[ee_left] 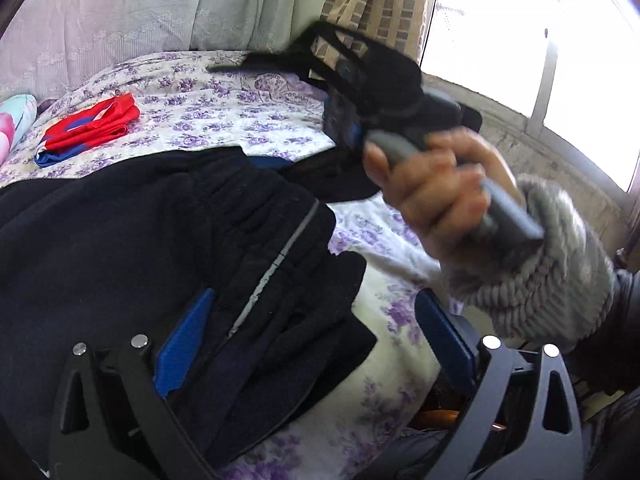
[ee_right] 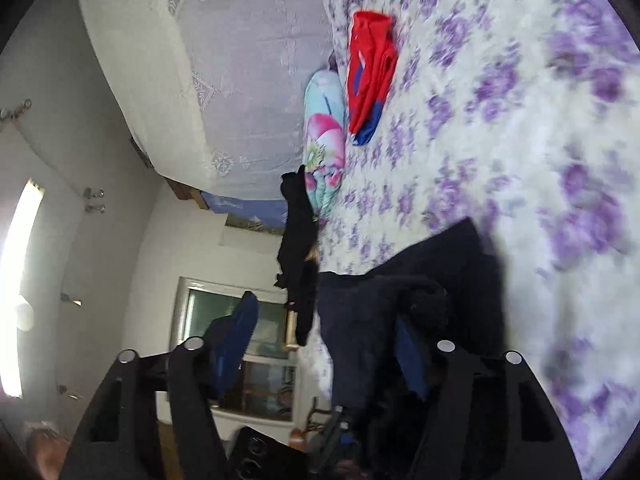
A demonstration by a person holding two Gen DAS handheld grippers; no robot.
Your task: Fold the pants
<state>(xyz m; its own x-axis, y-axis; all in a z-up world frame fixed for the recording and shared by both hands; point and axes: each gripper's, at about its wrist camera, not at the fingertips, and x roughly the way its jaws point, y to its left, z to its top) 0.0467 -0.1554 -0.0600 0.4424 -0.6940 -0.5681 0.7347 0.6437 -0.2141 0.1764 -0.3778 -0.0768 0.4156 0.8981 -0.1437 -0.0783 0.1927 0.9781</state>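
The dark pants (ee_left: 120, 248) are laid on the floral bedspread (ee_left: 248, 120), waistband bunched, presumably so a fold can be made; the left gripper (ee_left: 312, 364) is spread wide, fabric lying between its blue pads unpinched; the right gripper (ee_right: 320, 344) is seen parted, cloth against one finger, though a grasp cannot be told; red shorts (ee_left: 92, 128) are set aside.

The pants (ee_left: 132, 248) are navy-black with a thin grey side stripe. The bedspread (ee_left: 248, 116) is white with purple flowers. Far left lies a red-and-blue garment (ee_left: 90, 130), beside a turquoise-and-pink floral pillow (ee_right: 325, 140).
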